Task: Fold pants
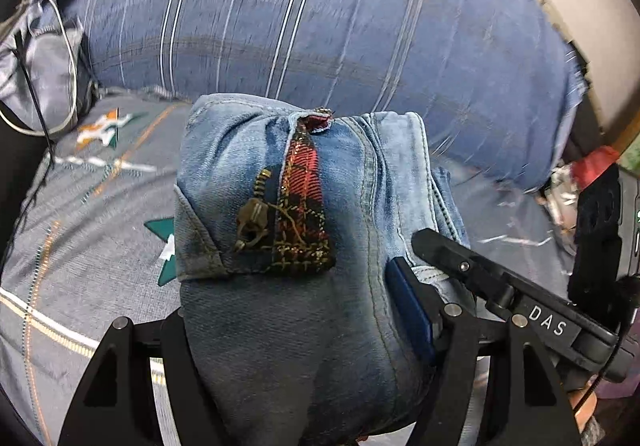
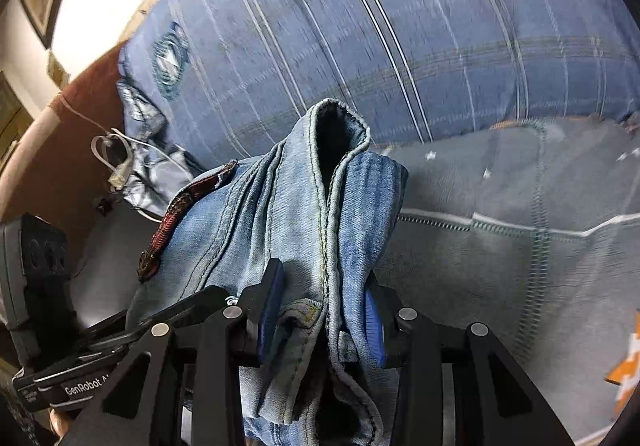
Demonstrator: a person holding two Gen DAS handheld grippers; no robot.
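- My left gripper (image 1: 304, 330) is clamped on the jeans (image 1: 304, 214); a thick folded bundle of denim fills the gap, and one blue pad (image 1: 412, 310) presses its side
- My right gripper (image 2: 320, 310) holds the same jeans (image 2: 288, 214) at a narrower gap, both blue pads (image 2: 374, 326) squeezing a bunched seam edge
- The jeans sit between my two grippers, above the bed (image 1: 92, 238), with the far fold hanging free of the cover
- In the left view a red plaid lining (image 1: 304, 206) and a brass zip (image 1: 250, 222) lie on top of the bundle
- In the right view one hem stands up as an open dark loop (image 2: 336, 134), with the plaid strip off to the left
- The right gripper shows at the right edge of the left view, just beside the denim
- Behind the jeans is a big blue striped pillow (image 1: 320, 14), blurred
- The bed cover is grey with teal and orange shapes
- A white cable (image 2: 116, 162) lies by crumpled grey cloth (image 1: 36, 58) at the bed's edge
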